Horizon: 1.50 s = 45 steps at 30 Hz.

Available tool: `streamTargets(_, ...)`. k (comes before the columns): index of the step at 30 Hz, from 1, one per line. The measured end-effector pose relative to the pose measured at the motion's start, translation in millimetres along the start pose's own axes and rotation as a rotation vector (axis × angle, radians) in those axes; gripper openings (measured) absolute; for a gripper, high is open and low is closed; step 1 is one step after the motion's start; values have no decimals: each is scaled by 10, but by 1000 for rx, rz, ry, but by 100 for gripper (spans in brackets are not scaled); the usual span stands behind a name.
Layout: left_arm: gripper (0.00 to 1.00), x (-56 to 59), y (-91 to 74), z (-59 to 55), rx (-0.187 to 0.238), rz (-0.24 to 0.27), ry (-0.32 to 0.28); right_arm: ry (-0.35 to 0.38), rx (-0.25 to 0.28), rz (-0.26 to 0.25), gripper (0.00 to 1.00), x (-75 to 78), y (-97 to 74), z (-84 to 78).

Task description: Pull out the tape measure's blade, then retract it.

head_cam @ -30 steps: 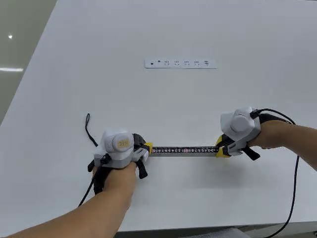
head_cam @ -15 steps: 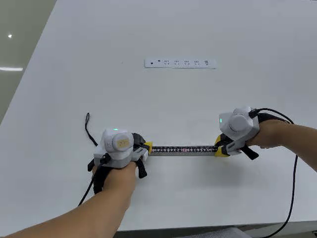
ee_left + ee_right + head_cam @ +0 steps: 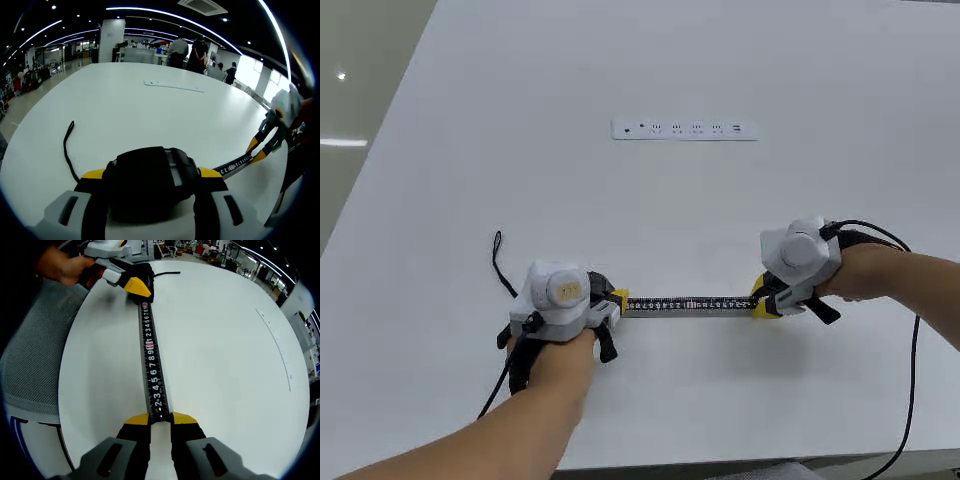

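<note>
the left gripper view shows the left hand-held gripper [image 3: 151, 174] clenched around the tape measure's case [image 3: 145, 192], while the right gripper view shows the right hand-held gripper [image 3: 159, 419] pinching the drawn-out blade [image 3: 149, 350] along the worktop [image 3: 740, 60], its strap [image 3: 500, 262] beside, a power strip [image 3: 684, 129] well beyond.

Tabletop [image 3: 720, 60] smooth matt; tape case [image 3: 150, 182] black plastic; blade [image 3: 151, 365] smooth
</note>
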<state>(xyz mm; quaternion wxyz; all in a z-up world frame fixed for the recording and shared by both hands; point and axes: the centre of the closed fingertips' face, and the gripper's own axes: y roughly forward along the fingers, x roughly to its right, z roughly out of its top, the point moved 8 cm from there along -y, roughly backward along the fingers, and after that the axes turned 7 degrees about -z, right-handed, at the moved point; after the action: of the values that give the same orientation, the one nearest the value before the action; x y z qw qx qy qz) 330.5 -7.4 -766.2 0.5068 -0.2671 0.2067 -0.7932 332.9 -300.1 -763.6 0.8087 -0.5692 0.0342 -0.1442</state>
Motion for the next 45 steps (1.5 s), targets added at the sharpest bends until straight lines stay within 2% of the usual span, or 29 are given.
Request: streamTargets(45, 68, -7, 3, 6, -2, 0, -3, -15, 18, 8, 14, -16, 53, 152)
